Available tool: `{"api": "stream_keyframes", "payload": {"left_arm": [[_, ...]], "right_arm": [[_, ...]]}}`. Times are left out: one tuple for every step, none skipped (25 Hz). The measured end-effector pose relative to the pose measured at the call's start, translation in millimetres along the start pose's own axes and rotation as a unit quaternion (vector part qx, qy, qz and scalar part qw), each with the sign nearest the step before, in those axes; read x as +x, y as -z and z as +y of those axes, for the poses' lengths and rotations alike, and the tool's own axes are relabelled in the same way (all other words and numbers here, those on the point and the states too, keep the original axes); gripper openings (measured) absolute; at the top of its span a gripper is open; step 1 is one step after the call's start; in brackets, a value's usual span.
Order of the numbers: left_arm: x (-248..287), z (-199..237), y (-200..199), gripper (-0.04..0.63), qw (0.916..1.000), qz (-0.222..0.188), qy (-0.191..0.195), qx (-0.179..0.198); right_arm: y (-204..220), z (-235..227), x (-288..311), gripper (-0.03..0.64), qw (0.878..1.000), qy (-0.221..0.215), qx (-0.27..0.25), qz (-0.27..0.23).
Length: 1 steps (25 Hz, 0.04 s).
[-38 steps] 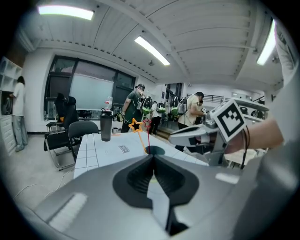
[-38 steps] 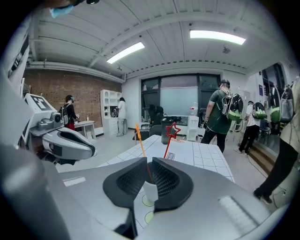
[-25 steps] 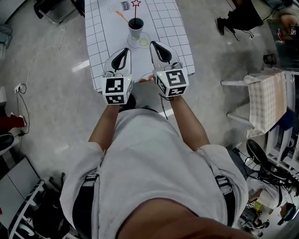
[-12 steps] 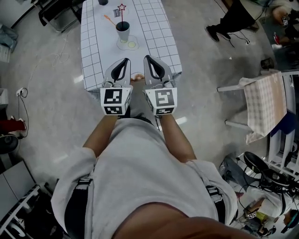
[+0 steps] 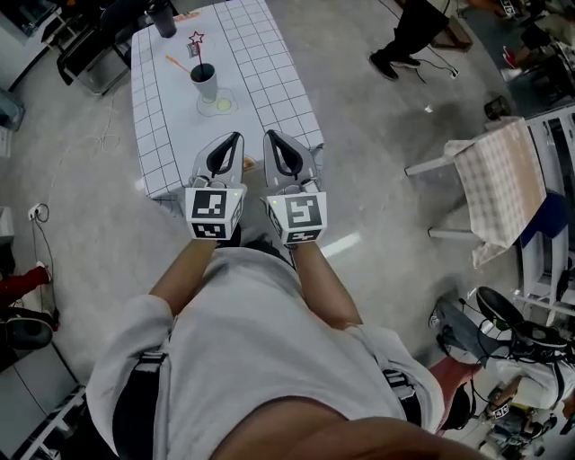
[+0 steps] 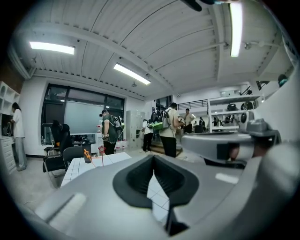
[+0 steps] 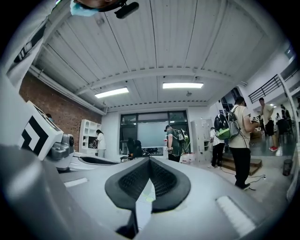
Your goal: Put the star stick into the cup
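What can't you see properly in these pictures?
- Inside of the cup, head view: too small; its wall hides the star stick's lower end.
- The bottle, head view: cut by the top edge.
- The table, left gripper view: mostly behind the left tongs.
- The yellow thing beside the cup: too small to name.

The lower part of the star stick (image 5: pixel 197 54) is hidden inside the cup (image 5: pixel 205 85). The dark bottle (image 5: pixel 163 18) at the far end of the table (image 5: pixel 269 72) is cut off by the head view's top edge, as is the person (image 5: pixel 406 34) walking beyond it. A small brownish thing (image 5: pixel 248 164) at the table's near edge is half hidden between the left gripper (image 5: pixel 235 137) and the right gripper (image 5: pixel 269 135), and is too small to name.
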<state>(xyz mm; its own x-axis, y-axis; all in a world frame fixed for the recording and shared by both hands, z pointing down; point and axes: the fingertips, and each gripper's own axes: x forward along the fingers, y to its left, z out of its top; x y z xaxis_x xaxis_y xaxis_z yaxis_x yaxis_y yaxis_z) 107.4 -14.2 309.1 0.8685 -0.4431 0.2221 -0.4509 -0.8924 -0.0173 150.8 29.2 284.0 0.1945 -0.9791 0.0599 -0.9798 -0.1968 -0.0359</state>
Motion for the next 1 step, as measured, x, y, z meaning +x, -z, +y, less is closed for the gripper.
{"api": "stream_keyframes", "payload": {"left_arm": [[7.5, 4.0, -0.8, 0.003, 1.0000, 0.001, 0.002, 0.002]], "right_arm": [[-0.7, -2.9, 8.0, -0.002, 1.000, 0.002, 0.000, -0.002]]}}
